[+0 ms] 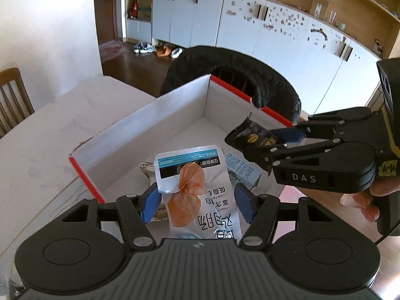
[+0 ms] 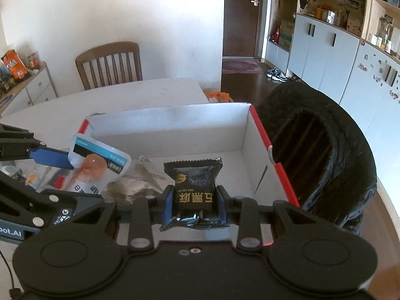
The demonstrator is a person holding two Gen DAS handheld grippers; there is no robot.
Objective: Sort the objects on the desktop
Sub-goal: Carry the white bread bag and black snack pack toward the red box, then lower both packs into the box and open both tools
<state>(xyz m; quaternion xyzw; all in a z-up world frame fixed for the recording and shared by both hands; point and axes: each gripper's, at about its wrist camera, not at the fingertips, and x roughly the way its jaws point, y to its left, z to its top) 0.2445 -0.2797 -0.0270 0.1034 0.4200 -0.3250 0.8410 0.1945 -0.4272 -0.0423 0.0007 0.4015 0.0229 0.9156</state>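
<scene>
While both packets hang over the open box on the worktop, the left gripper has its jaws half-wide, clamped on the white snack pouch at the near-left; the right gripper, jaws nearly closed, pinches the black sachet lengthwise, nearer the middle.

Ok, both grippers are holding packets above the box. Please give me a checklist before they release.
1. Left gripper grips the white chicken-breast pouch: ok.
2. Right gripper shut on the black snack packet: ok.
3. Both packets over the open cardboard box: ok.
4. Free floor in the box under the black packet: ok.
5. Silver foil packet already lies under the pouch; landing flat: cannot tell.
</scene>
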